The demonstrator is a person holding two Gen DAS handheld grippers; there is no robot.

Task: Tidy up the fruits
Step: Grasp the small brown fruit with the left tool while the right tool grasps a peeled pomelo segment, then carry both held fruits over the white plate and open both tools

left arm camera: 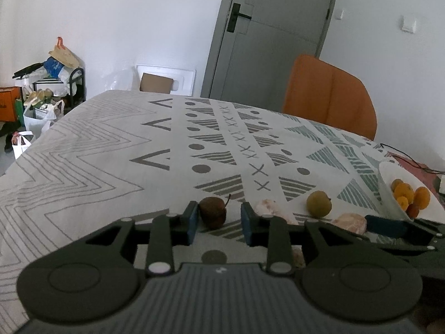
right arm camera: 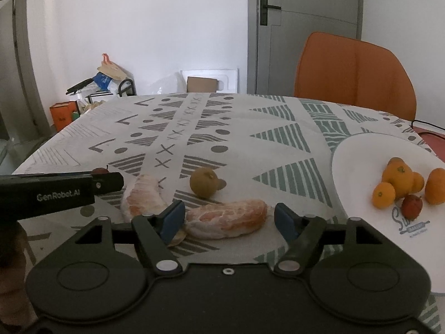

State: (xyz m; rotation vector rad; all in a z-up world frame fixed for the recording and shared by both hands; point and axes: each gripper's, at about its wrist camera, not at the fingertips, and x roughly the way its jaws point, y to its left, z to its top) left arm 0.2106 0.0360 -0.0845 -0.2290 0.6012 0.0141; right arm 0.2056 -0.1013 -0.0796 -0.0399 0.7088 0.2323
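My left gripper (left arm camera: 219, 224) is open, its blue pads either side of a small dark red fruit with a stem (left arm camera: 212, 211) lying on the patterned tablecloth. My right gripper (right arm camera: 229, 218) is open around a peeled orange piece (right arm camera: 226, 218). A second peeled piece (right arm camera: 143, 197) lies to its left, and a greenish-brown round fruit (right arm camera: 204, 186) sits just behind. A white plate (right arm camera: 358, 156) at the right holds several small oranges (right arm camera: 397, 179) and a small red fruit (right arm camera: 412, 205). The left gripper also shows at the left of the right wrist view (right arm camera: 109, 181).
An orange chair (right arm camera: 354, 75) stands behind the table's far right side. A black cable (right arm camera: 428, 125) runs along the table's right edge. Bags and a rack (left arm camera: 47, 89) stand on the floor at far left. A grey door (left arm camera: 278, 33) is behind.
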